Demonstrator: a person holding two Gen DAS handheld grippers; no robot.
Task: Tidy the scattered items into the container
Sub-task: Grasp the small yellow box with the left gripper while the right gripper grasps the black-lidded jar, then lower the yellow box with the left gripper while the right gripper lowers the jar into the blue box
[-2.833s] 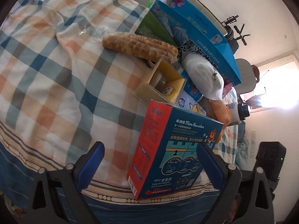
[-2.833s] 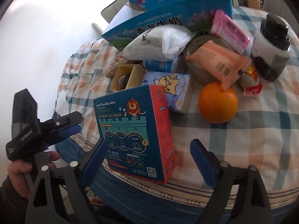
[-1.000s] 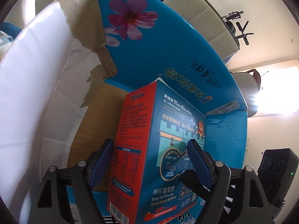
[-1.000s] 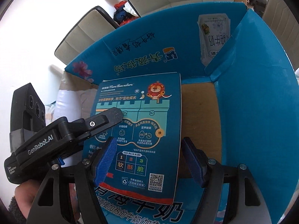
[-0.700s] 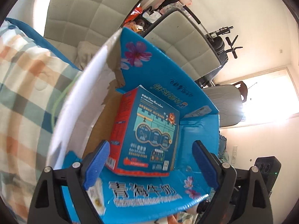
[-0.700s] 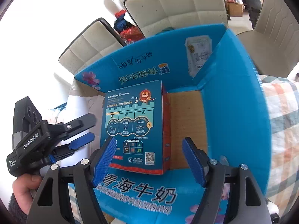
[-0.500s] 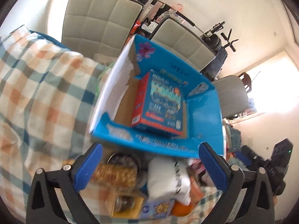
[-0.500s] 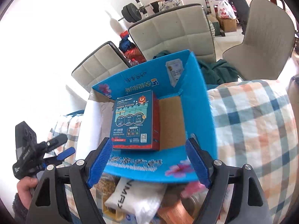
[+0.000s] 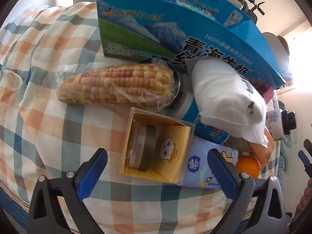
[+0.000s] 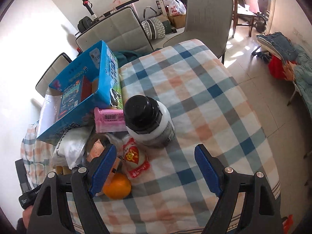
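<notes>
From the left wrist, the left claw [image 9: 157, 166] hangs spread and empty over the checked bench [image 9: 48, 128]. A second ago it was pinching the biscuit box down inside the carton; now it has let go and backed off to the clutter. Between its fingers lies a yellow box [image 9: 156, 146], open on top, with a small jar lying in it. Just beyond is a wrapped corn cob [image 9: 117, 85], one end resting on a round tin. To the right a white pouch [image 9: 224, 99] leans against the carton [image 9: 175, 33], with a tissue pack [image 9: 204, 167] and an orange [image 9: 247, 165] below it. From here the carton's inside is hidden by its near wall.

From the right wrist, the right claw [image 10: 156, 167] is also spread wide, holding nothing. The carton [image 10: 105, 78] stands at the bench's far left, and the biscuit box [image 10: 72, 97] lies flat inside it, so that item counts as done. Still out on the cloth are a black-capped bottle [image 10: 150, 120], a pink pack [image 10: 109, 120] touching the carton, a red-and-white sachet [image 10: 134, 159] and the orange [image 10: 117, 187]. An orange wrapper behind the left finger is probably a snack bar, though it is mostly covered.

With one item stowed and most still out, the task looks barely begun; the yellow box seems the likeliest next pick.
</notes>
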